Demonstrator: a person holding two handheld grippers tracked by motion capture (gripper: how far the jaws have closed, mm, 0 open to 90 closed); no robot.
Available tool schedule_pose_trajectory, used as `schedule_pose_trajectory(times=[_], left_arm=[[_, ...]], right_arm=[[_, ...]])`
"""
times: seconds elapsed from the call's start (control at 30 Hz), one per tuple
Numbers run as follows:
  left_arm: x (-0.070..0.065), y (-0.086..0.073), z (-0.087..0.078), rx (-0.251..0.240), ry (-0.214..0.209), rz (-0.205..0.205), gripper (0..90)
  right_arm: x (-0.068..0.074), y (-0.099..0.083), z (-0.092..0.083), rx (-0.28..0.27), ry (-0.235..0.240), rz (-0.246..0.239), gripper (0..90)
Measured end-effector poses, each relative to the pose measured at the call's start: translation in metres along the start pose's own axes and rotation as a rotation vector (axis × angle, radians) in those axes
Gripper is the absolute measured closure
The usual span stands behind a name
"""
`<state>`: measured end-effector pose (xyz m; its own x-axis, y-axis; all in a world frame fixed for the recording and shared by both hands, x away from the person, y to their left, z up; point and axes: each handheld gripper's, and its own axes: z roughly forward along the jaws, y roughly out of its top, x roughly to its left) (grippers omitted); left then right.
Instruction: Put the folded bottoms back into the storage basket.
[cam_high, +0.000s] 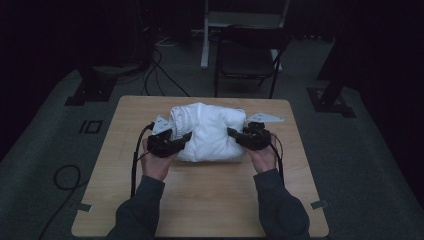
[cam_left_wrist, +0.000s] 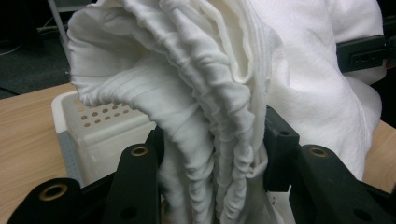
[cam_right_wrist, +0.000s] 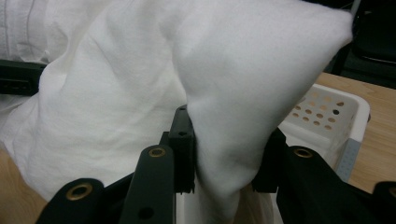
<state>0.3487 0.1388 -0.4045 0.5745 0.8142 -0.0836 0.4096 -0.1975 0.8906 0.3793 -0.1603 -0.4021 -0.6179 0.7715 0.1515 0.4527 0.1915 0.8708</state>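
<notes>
A bulky white garment (cam_high: 210, 131) sits bunched over a white perforated basket (cam_left_wrist: 100, 123) on the wooden table (cam_high: 200, 200), toward the far edge and about midway between the left and right edges. The person's two hands come in from the near edge, one on each side of the bundle. The left gripper (cam_high: 172, 142) is clamped on the garment's left side: in the left gripper view its black jaws stand on either side of a thick gather of ribbed, folded fabric (cam_left_wrist: 210, 140) and press into it, with the cloth rising above them and spilling over the basket's rim. The right gripper (cam_high: 245, 137) is clamped on the garment's right side: in the right gripper view a smooth fold of the white cloth (cam_right_wrist: 229, 154) is pinched between its jaws, and a peak of fabric stands up above them. Behind that fold the basket's perforated wall (cam_right_wrist: 322, 114) shows, resting on the table. In the high view the near half of the table is bare wood, and a dark folding chair (cam_high: 247, 55) stands on the floor beyond the far edge.
</notes>
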Motion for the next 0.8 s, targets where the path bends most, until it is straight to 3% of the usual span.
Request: schedule_pose_trajectory(times=[0.8], left_arm=[[0.015, 0.010, 0.016, 0.004, 0.035, -0.009, 58.1]], right_arm=[[-0.009, 0.014, 0.020, -0.002, -0.026, 0.017, 67.8]])
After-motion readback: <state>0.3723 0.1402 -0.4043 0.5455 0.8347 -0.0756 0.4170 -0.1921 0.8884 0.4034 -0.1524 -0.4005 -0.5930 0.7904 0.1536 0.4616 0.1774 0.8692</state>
